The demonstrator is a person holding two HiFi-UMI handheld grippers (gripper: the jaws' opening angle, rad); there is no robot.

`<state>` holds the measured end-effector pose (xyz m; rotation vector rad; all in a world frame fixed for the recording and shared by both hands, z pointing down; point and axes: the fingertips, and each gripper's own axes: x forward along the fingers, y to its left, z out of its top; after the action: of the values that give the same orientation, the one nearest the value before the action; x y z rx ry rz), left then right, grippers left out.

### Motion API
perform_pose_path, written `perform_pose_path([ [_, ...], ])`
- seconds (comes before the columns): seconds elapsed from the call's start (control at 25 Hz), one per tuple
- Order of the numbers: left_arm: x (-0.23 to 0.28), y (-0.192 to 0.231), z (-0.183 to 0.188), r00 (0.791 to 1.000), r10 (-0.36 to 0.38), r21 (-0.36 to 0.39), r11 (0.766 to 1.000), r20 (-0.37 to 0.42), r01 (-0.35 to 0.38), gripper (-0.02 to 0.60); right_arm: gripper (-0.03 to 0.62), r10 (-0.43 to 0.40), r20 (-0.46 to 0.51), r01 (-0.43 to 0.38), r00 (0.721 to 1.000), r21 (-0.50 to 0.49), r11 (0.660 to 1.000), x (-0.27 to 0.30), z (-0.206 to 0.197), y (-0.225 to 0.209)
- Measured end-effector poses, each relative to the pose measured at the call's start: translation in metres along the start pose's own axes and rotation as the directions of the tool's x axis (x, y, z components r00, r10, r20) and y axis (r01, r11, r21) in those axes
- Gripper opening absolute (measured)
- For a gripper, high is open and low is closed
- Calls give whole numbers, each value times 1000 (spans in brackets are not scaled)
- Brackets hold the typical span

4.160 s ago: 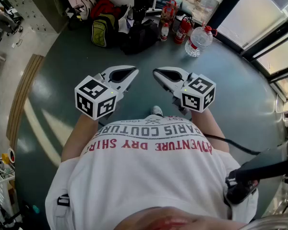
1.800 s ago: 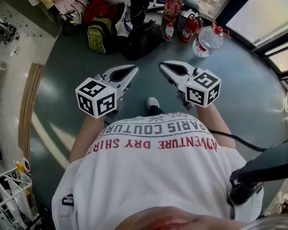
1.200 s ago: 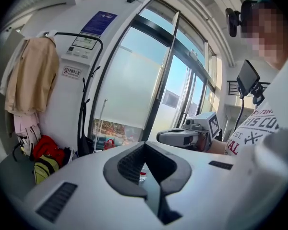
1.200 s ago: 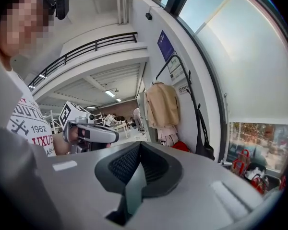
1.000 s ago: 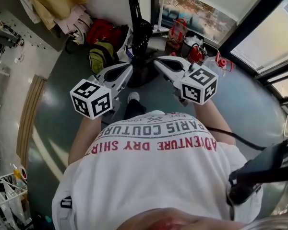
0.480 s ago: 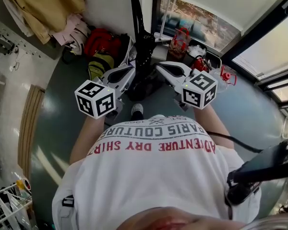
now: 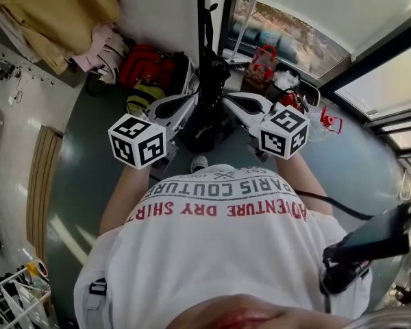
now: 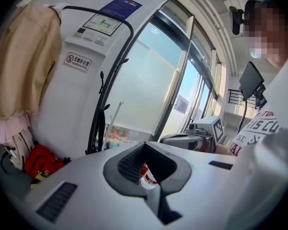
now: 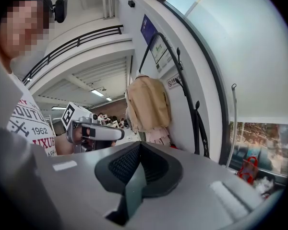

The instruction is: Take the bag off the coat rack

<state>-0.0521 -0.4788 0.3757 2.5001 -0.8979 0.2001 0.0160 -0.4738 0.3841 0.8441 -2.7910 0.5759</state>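
Dark teal floor (image 7: 82,177) is carrying a cluster along the wall. A red bag (image 7: 147,64) is lying just beside a yellow-green backpack (image 7: 140,98). A black bag (image 7: 205,125) is sitting at the foot of the coat rack (image 7: 204,19); cannot tell if it is resting or hanging. A fire extinguisher (image 7: 291,100) and a red-capped water bottle (image 7: 327,120) are standing nearer the window. A pale shoe (image 7: 199,163) is planted near the black bag.
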Motion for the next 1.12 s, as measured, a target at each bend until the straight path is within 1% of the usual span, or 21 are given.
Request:
perform_pose_path([
  [0.24, 11, 22, 5, 1000, -9, -7, 1000, -20, 9, 2, 2, -10, -4, 10, 1000, 20, 1000, 19, 3, -20],
  [0.4, 14, 35, 9, 1000, -11, -12, 1000, -20, 11, 2, 2, -33, -11, 33, 999, -16, 999, 31, 8, -37],
  [0.56, 17, 53, 11, 1000, -12, -28, 1000, -27, 12, 2, 3, -42, 4, 42, 999, -35, 999, 49, 22, -62],
  [0.68, 21, 71, 14, 999, -10, -37, 999, -34, 8, 2, 8, -76, 30, 78, 997, -55, 995, 66, 37, -85],
  [0.8, 25, 90, 17, 999, -5, -44, 999, -40, 3, 2, 25, -123, 29, 125, 992, -92, 988, 87, 44, -111],
  [0.88, 28, 103, 21, 999, -5, -48, 999, -45, 3, 2, 40, -161, 22, 162, 987, -98, 982, 105, 46, -131],
  [1.0, 33, 120, 29, 999, -9, -42, 999, -53, 7, 2, 90, -212, 9, 211, 977, -95, 973, 128, 46, -160],
  [1.12, 36, 137, 36, 998, -8, -38, 999, -57, 6, 2, 138, -246, -8, 244, 969, -88, 966, 146, 44, -184],
])
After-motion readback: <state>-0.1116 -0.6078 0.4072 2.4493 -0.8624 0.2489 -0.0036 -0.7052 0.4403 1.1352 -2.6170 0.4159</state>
